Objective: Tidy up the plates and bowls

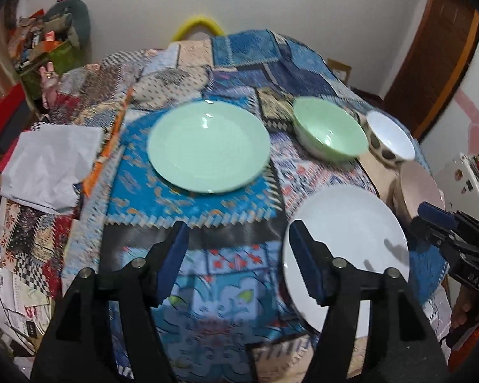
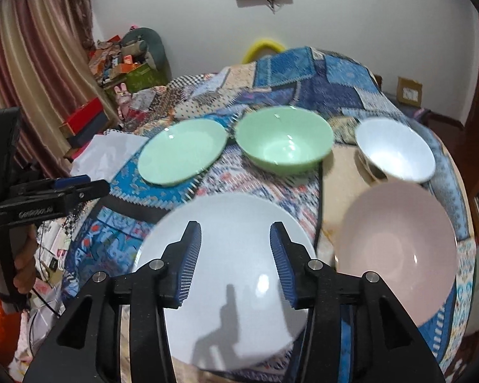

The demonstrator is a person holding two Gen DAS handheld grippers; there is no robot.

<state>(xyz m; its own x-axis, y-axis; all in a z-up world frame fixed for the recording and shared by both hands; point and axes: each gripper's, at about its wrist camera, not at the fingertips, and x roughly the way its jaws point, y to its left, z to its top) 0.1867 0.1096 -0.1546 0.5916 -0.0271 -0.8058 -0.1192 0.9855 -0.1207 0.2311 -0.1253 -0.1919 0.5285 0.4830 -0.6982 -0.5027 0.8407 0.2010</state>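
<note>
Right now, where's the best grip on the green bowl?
Probably the rim of the green bowl, on its near side, one finger inside and one outside. It stands upright and open, the wall is thin, and that side faces the open right gripper; the green plate crowds its left.

Both my views motion-blurred, fisheye-bent with dark corners. Light from above: glare spots, my shadow on white plate.

Both wrist views angled down, fairly near, sharing white plate, slightly blurred
</note>
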